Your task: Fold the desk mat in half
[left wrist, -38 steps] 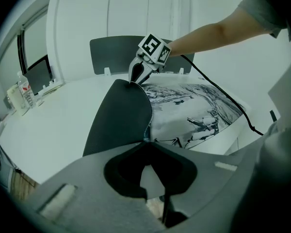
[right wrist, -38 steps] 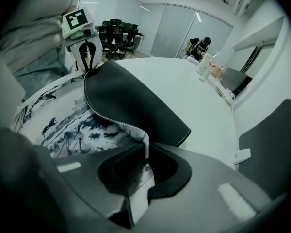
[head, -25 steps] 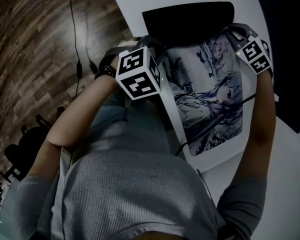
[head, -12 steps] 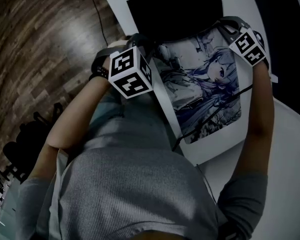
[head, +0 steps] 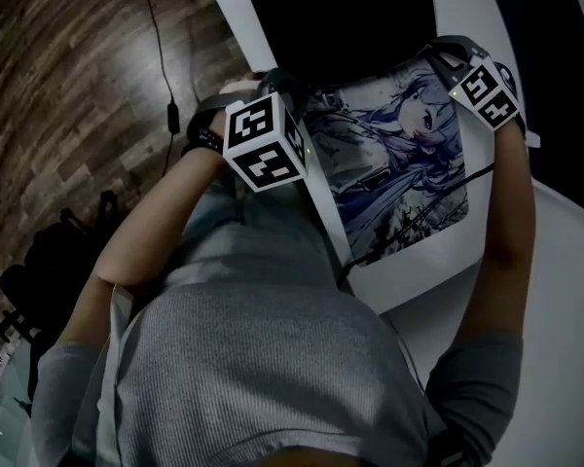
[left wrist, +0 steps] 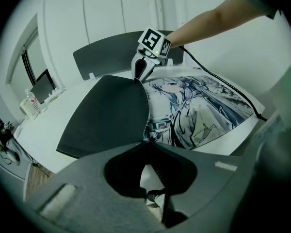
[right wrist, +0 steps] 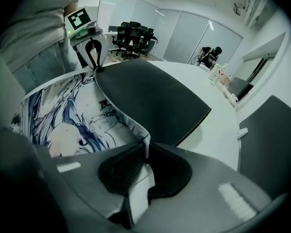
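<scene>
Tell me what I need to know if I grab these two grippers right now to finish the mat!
Left gripper: shut on one corner of the desk mat.
Right gripper: shut on the other corner of the same edge.
Mat: on the white table, held flap lifted with its black underside showing, much of the printed picture uncovered.
Done: edge gripped, fold begun.
To do: carry the edge across to the opposite edge, line it up, let go.

My grey ribbed short-sleeved shirt [head: 263, 377] sits at six o'clock, a dark wristband [head: 202, 142] at ten, black-and-white marker cubes [head: 265, 142] at eleven and two.
</scene>
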### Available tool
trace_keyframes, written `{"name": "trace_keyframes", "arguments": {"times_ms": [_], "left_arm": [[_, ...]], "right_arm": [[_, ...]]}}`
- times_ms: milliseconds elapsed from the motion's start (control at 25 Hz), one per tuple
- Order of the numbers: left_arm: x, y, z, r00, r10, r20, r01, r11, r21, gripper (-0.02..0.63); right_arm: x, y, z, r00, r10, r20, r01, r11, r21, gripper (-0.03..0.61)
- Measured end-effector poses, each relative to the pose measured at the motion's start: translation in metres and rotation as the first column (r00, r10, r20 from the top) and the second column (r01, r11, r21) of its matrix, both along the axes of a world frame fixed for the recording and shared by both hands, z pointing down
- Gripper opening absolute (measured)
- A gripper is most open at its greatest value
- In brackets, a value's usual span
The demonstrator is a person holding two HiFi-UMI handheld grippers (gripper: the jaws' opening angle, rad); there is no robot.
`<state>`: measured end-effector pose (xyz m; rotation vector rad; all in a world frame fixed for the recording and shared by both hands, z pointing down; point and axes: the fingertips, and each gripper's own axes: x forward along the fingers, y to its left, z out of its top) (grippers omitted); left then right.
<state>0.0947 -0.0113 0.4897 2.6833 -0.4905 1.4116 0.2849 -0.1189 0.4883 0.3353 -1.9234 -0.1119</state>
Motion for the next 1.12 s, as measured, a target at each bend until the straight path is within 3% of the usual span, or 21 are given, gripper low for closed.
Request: {"name": "trace_keyframes", "arguments": {"times_ms": [440, 640, 920, 1120], "left_arm": [[0.023, 0.039, -0.001, 1.0, 0.008, -0.001, -0.008, 1.0, -0.005, 0.027], [0.036, 0.058, -0.001, 0.999, 0.05, 0.006, -0.05, 0.999, -0.006, 0.026], [0.05, 0.091, 0.0, 0.993, 0.119, -0.007, -0.119, 0.992, -0.042, 0.028], [0.058, 0.113, 0.0, 0.987, 0.152, -0.043, -0.156, 0.982, -0.11, 0.028]], "right_arm": [[0.021, 0.036, 0.0, 1.0, 0.001, 0.004, -0.001, 1.0, 0.014, 0.025], [0.032, 0.054, -0.001, 1.0, 0.011, -0.005, -0.011, 1.0, 0.013, 0.026], [0.046, 0.084, 0.0, 0.999, 0.032, -0.037, -0.032, 0.999, -0.012, 0.026], [0.056, 0.106, -0.002, 0.995, 0.096, -0.042, -0.096, 0.995, -0.015, 0.026]]}}
